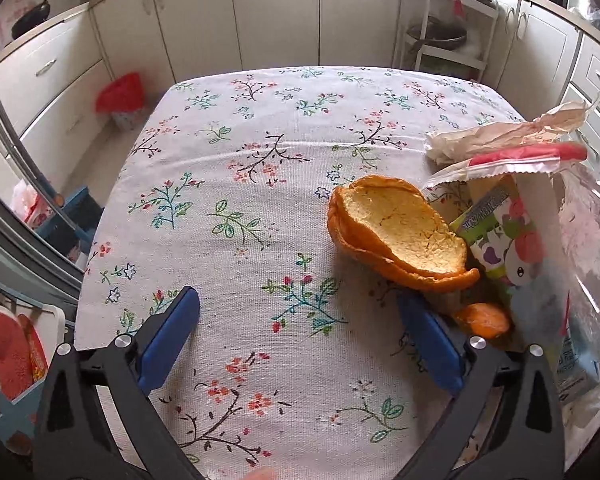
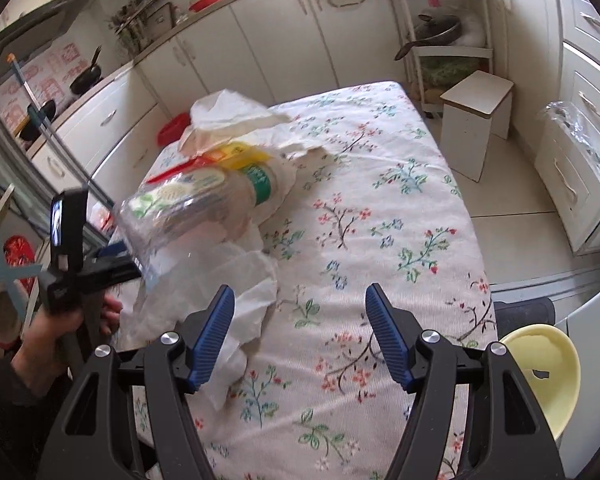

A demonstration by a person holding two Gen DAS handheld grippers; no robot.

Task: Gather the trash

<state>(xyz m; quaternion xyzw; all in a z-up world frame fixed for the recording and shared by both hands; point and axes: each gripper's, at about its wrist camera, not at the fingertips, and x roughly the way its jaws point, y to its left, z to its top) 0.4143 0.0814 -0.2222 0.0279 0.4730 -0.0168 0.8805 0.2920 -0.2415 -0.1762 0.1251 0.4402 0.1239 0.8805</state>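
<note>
We see the orange peel (image 1: 400, 236) lying on the floral counter (image 1: 260, 152) just ahead and right of our left gripper (image 1: 300, 332), whose jaws stand wide open and empty; its long axis runs diagonally toward the right pad. The peel is curled, pithy and stiff. Beside it slump crinkly plastic wrappers (image 1: 540, 240) and, probably, tissue (image 2: 228, 304). The right gripper (image 2: 300, 332) also gapes empty.

Floral white tablecloth (image 1: 260, 200); orange peel (image 1: 400, 232); yellow bowl (image 2: 540, 372).
</note>
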